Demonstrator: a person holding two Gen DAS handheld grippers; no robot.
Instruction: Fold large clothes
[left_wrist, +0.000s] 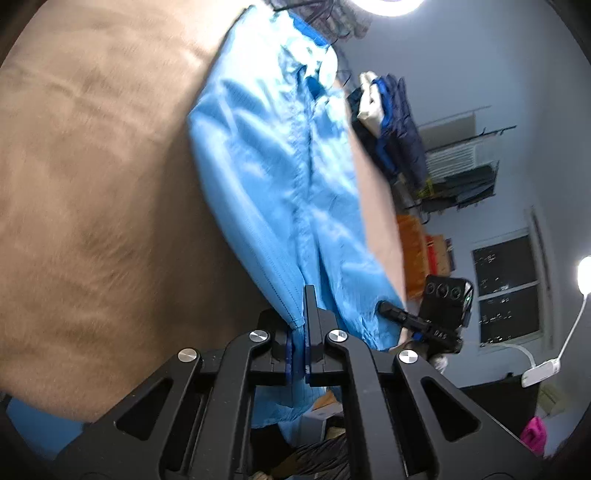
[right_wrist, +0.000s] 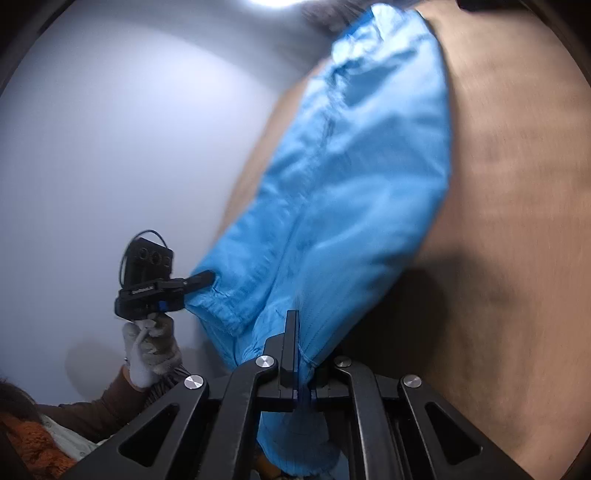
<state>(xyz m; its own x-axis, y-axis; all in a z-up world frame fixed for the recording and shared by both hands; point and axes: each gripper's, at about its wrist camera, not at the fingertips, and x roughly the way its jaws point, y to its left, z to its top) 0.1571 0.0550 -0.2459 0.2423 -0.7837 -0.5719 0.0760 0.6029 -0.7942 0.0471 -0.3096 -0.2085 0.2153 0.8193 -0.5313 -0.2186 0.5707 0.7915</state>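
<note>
Black fingers of the left gripper clench one hem corner of the blue garment; the right gripper clamps the other, probably to stretch it flat over the brown blanket. Only the left view shows the clothes rack; only the right shows the gloved hand.

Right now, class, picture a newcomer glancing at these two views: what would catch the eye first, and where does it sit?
The bright sky-blue, thin, crinkly garment dominates both views, stretched lengthwise over the tan, suede-like surface. At its near end, the black left gripper and black right gripper each have their jaws shut on its hem. In the right wrist view, a white-gloved hand holds the left gripper, low at left.
</note>
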